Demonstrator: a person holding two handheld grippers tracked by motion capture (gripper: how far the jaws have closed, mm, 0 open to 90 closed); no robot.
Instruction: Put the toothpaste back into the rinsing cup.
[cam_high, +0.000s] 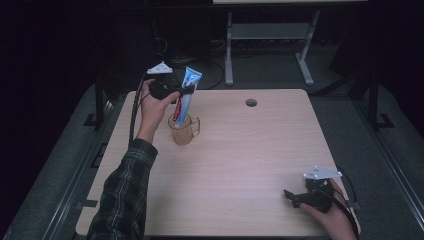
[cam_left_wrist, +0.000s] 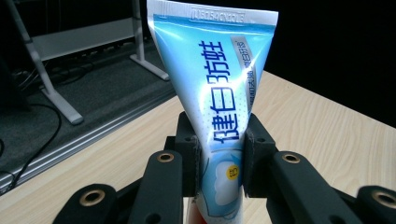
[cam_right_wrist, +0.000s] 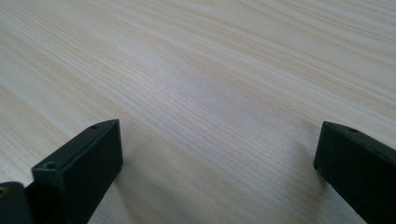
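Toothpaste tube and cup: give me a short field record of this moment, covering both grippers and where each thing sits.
held item: toothpaste tube, blue and white, crimped end up
left gripper: shut on the tube's middle, pads pressing both sides
tube position: lower end inside the glass mug, tilted
mug: clear, handled, upright on the wooden table, near its far left
right gripper: jaws wide apart, nothing between them, low over bare tabletop at the near right
right hand: around the gripper body
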